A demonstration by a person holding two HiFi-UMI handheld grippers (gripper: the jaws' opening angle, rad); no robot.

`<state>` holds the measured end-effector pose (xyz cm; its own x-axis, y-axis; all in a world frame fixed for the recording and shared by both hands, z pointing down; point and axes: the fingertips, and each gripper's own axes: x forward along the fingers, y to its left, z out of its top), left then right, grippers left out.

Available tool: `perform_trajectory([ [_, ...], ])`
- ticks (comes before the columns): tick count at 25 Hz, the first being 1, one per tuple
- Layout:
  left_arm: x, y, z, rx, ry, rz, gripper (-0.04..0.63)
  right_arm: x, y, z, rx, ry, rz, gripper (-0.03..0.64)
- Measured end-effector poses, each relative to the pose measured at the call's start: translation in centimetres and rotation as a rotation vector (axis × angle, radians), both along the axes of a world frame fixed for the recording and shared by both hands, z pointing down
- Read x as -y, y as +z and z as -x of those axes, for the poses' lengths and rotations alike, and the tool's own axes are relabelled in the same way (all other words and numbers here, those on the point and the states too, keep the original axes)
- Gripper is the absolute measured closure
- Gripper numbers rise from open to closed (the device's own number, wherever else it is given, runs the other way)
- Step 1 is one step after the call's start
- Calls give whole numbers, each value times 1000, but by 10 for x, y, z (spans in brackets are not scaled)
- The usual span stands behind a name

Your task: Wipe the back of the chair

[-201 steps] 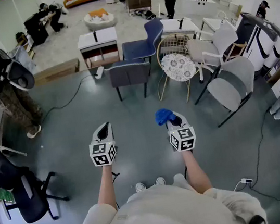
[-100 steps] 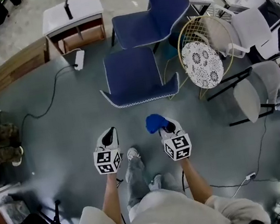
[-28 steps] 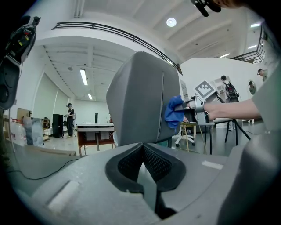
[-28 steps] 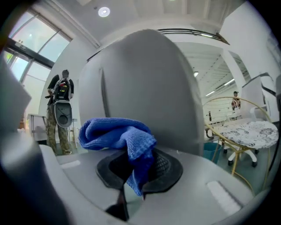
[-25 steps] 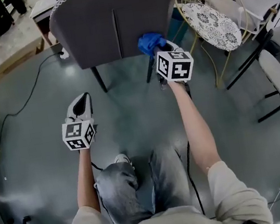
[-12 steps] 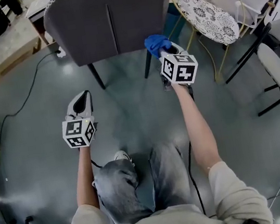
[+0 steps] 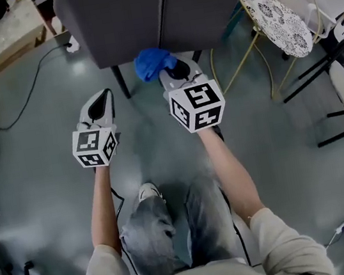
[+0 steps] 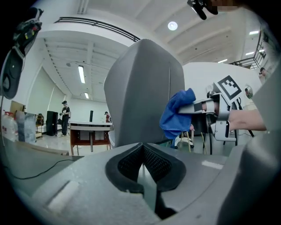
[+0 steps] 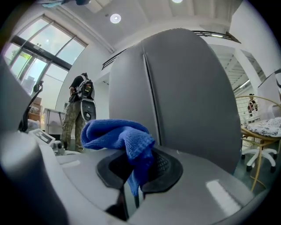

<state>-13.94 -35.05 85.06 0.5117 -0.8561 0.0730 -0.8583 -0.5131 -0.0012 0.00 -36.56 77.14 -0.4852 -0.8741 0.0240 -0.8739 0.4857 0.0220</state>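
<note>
Floor (image 7: pixel 43 141) is a glossy grey-green, kinda polished-concrete looking, with a black cable (image 7: pixel 27 101) snaking across it up toward a white power strip (image 7: pixel 71 44). A gold wire chair (image 7: pixel 277 16) with a lacy patterned seat pad sits off to the right, and there's a long wooden box (image 7: pixel 10 55) top left. White ceiling (image 8: pixel 131 17), a round spotlight (image 8: pixel 172 26), tube lights (image 8: pixel 81 74), and big windows (image 9: pixel 26 61) on one side.

Bright, even indoor light — from ceiling lamps (image 8: pixel 172 25) and a tall window (image 9: pixel 41 55). Shadows are faint; a pale glare lies on the floor (image 7: pixel 26 237). Both gripper views bend strongly, with black corners — their near foreground is soft.
</note>
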Motion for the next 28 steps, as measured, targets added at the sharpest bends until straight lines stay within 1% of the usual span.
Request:
perform_trajectory([
  [2, 15, 1, -2, -15, 6, 4, 595, 2, 4, 16, -10, -17, -1, 569],
  [5, 31, -6, 4, -18, 16, 28, 595, 4, 6, 36, -15, -40, 21, 569],
  [8, 29, -19, 17, -14, 12, 64, 595, 3, 8, 54, -12, -49, 78, 569],
  [10, 25, -29, 28, -22, -4, 94, 595, -1, 6, 66, 10, -53, 133, 569],
  [12, 21, -41, 40, -26, -21, 128, 595, -9, -3, 82, 33, -68, 179, 569],
  [15, 16, -63, 54, -26, -35, 176, 595, -21, -29, 113, 29, -110, 215, 569],
  [18, 16, -89, 62, -46, -52, 197, 595, -21, -54, 131, 25, -128, 243, 569],
  [23, 16, -118, 64, -64, -52, 224, 595, 0, -85, 142, 12, -121, 251, 569],
  [26, 11, -119, 62, -63, -50, 235, 595, 12, -91, 136, 4, -106, 238, 569],
  [28, 9, -117, 59, -54, -42, 239, 595, 13, -91, 124, -2, -89, 229, 569],
])
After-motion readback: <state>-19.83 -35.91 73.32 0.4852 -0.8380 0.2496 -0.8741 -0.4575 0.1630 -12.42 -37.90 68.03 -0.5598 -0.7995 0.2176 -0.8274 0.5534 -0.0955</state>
